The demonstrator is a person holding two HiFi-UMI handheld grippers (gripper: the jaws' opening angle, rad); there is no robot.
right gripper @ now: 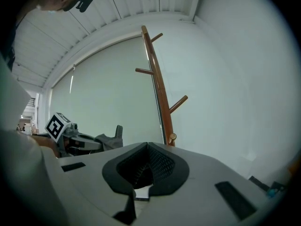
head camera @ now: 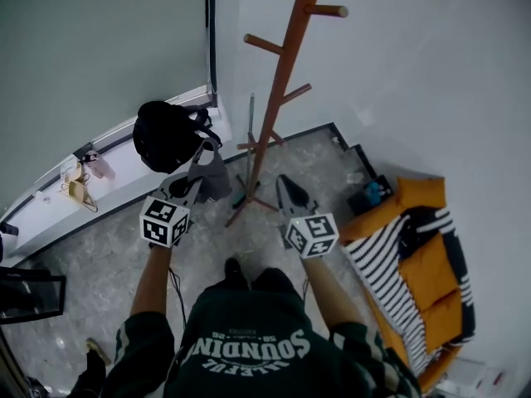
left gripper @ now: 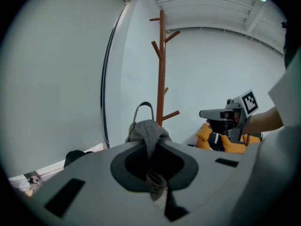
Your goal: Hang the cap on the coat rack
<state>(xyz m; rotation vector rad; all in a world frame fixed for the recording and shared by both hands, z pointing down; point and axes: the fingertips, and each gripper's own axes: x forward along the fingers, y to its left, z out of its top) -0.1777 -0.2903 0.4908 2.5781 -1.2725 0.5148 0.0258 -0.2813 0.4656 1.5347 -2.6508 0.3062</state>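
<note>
A grey cap hangs from my left gripper, which is shut on its fabric. In the left gripper view the cap bunches up between the closed jaws of the left gripper, and its strap loop stands above them. The brown wooden coat rack rises just ahead, between the two grippers, with several bare pegs; it also stands in the left gripper view and the right gripper view. My right gripper is shut with nothing in it, a little right of the rack's base.
A black bag sits on the white ledge at the left wall. An orange seat with a black-and-white striped cloth stands at the right. A small dark box lies by the wall corner.
</note>
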